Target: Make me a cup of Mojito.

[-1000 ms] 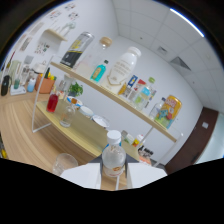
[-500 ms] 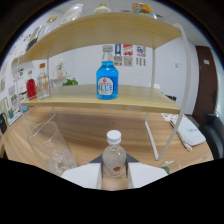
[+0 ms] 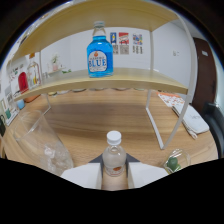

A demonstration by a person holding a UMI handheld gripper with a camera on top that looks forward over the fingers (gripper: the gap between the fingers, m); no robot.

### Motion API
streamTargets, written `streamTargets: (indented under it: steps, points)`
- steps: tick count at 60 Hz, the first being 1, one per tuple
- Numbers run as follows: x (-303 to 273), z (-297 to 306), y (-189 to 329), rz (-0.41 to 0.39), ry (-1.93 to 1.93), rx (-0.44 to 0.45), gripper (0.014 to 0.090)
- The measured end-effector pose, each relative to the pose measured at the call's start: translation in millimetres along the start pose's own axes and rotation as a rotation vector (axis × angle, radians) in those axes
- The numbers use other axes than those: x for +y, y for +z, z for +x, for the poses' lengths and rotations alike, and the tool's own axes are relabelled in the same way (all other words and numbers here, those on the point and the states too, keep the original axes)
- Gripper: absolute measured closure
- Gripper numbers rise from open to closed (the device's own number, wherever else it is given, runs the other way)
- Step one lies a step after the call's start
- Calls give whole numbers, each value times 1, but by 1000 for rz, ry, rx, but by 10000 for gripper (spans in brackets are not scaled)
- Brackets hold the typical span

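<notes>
Closer now looms the blue bottle (image 3: 100, 49) (gripper (image 3: 114, 172) clamps the clear bottle (image 3: 114, 154)).

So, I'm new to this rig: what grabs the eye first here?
The bright blue bottle standing on the wooden shelf, straight ahead beyond the fingers. Next, the small white-capped clear bottle gripped between the gripper fingers, with an empty clear glass beside it on the table.

Clear capped bottle (image 3: 114, 156) upright in gripper (image 3: 114, 172), empty glass (image 3: 39, 142) beside
</notes>
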Motion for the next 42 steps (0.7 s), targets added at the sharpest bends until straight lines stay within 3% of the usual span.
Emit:
streamTargets:
  steps: [10, 16, 19, 20, 26, 42]
  points:
    - [8, 1, -3, -28, -8, 3, 657]
    - [13, 8, -11, -57, -22, 42, 501]
    - [13, 7, -19, -67, -17, 44, 263]
    - [12, 8, -22, -68, -16, 48, 232]
    - [0, 10, -44, -50, -10, 86, 196]
    - [-62, -14, -128, 15, 2, 155, 193]
